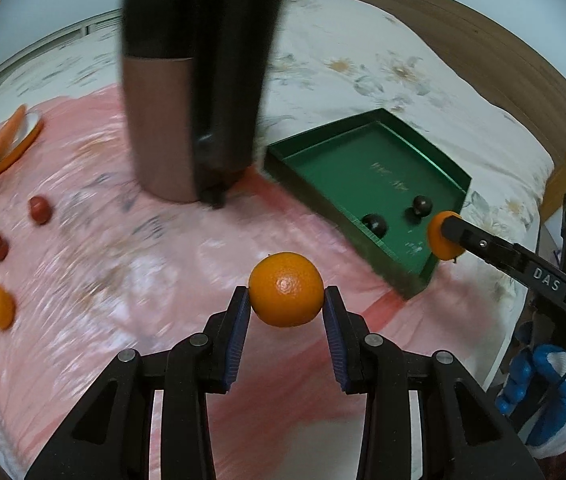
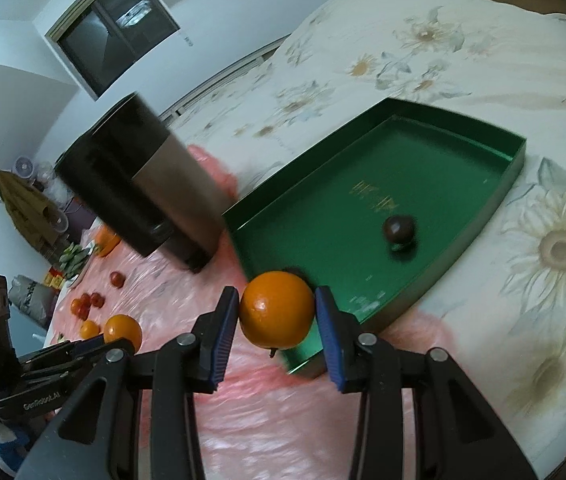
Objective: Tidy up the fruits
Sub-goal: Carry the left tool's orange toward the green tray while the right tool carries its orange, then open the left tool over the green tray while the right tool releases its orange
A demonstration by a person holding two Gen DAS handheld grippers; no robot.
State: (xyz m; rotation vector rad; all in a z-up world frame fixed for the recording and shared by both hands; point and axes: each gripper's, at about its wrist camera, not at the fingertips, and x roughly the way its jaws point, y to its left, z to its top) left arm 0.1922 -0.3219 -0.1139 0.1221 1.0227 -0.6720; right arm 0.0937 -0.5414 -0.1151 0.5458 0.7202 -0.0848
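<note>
Left gripper (image 1: 286, 300) jaws clamp one orange (image 1: 286, 289); right gripper (image 2: 277, 312) jaws clamp another orange (image 2: 277, 310) over the green tray (image 2: 515, 160) edge

both views are evenly lit by soft, cool daylight, with no hard shadows. the pink sheet (image 1: 131, 264) shows white glare streaks smeared by motion blur, strongest from 7 to 10 o'clock in the left wrist view. the tall dark canister (image 1: 199, 80) is blurred at its edges in both views. the orange (image 1: 286, 289) at centre stays sharp, with a small highlight. fisheye bending curves the headboard (image 1: 483, 48) at 2 o'clock, and black vignetting rings every corner.
</note>
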